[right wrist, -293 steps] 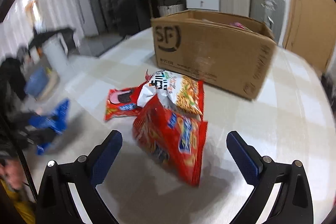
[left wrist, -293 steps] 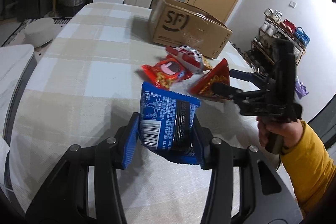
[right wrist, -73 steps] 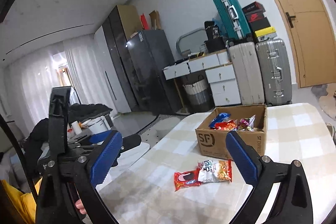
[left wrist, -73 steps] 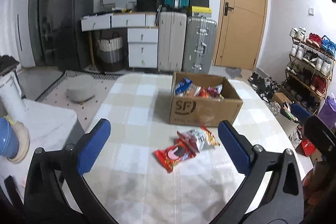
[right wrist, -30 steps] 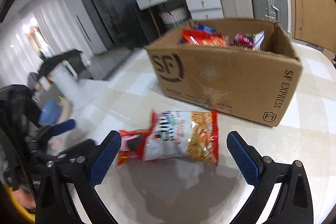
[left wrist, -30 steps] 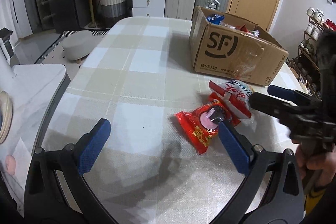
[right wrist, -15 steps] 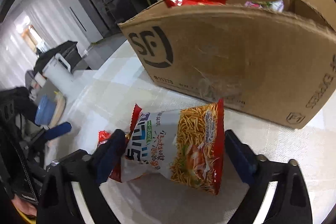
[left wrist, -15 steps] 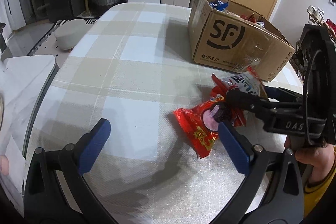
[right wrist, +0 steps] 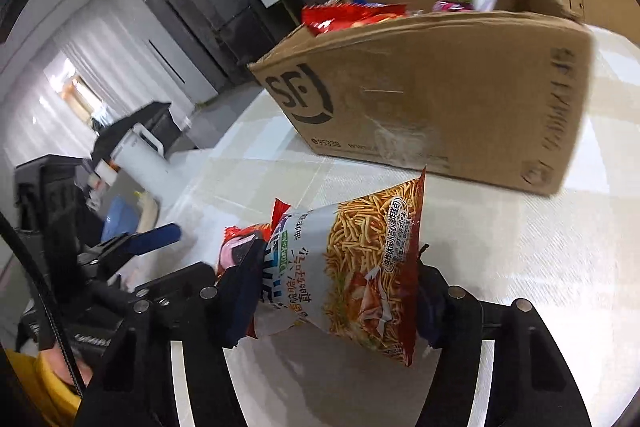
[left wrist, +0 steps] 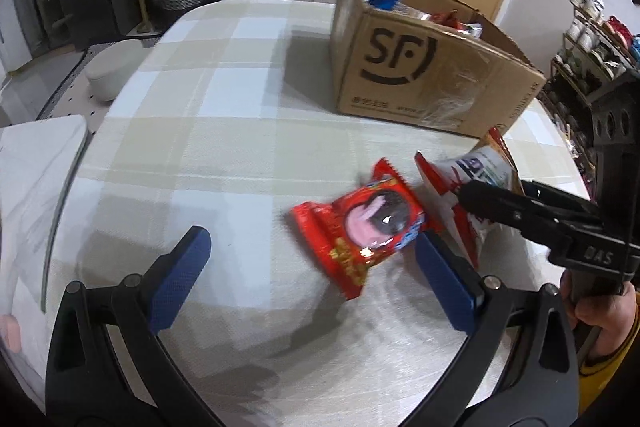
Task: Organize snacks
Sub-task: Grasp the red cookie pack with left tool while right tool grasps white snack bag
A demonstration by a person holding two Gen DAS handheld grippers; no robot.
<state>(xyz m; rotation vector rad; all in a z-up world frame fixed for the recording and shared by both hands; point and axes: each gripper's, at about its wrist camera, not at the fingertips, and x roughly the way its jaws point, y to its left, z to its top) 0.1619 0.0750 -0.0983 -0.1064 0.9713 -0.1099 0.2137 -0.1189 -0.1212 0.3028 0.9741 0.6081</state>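
Since a second ago: right claw (right wrist: pixel 338 291) dropped from hovering wide over the noodle snack bag (right wrist: pixel 356 267) to straddling it, jaws closing, both pads now on the bag's sides, bag pinched and tilted up off the counter (right wrist: pixel 520 247). Left claw (left wrist: pixel 312 275) eased closer to the red snack packet (left wrist: pixel 360 227), jaws wide open, nothing between the pads; right blue pad (left wrist: pixel 444 287) just beside the packet's lower right edge, left pad well clear on bare checked cloth. Red packet flat on the counter (left wrist: pixel 200 147), near its right side, pink round print up, touching or just under the noodle bag's (left wrist: pixel 476 175) red end seam, can't tell which. From left wrist view, right claw's (left wrist: pixel 504 201) black fingers reach in from the right edge over the noodle bag, hand (left wrist: pixel 600 311) in yellow sleeve at the grip. Cardboard box (left wrist: pixel 424 67) with SF logo stands behind both snacks toward the far right of the counter, open top, several snack packs (right wrist: pixel 352 15) already inside: red, blue, one purple-white. Noodle bag close in front of the box wall (right wrist: pixel 440 99), not touching it. Left claw's (right wrist: pixel 152 235) blue pad visible at left in right wrist view. Right view partly motion-blurred.
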